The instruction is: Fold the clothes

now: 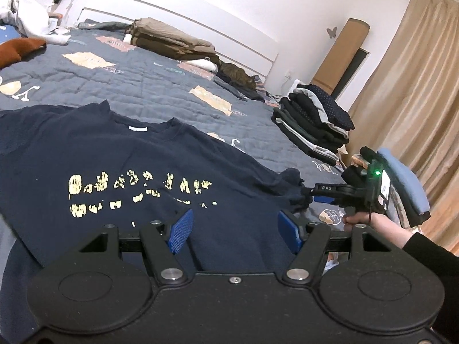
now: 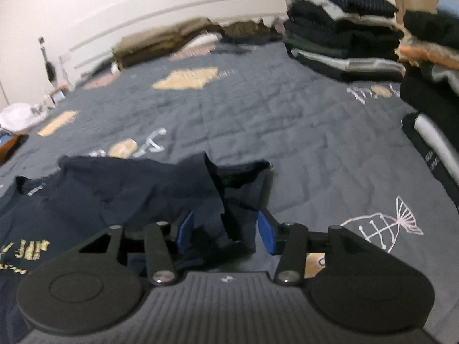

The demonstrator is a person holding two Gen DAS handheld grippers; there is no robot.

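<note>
Lying between right gripper [image 2: 225, 230] parted jaws: T-shirt [image 2: 137, 189] sleeve.

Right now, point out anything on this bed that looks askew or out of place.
The navy T-shirt lies flat except its sleeve, bunched and standing up between the open right tongs. Oddly, a cat lies by the headboard.

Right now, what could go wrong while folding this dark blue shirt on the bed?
1. The right gripper is open with the shirt's sleeve bunched loose between its pads, so the sleeve may flop down crumpled and spoil the fold.
2. The stack of folded clothes sits close beside the right gripper; a wide swing might knock it over.
3. A cat lies by the headboard; it could walk onto the shirt.
</note>
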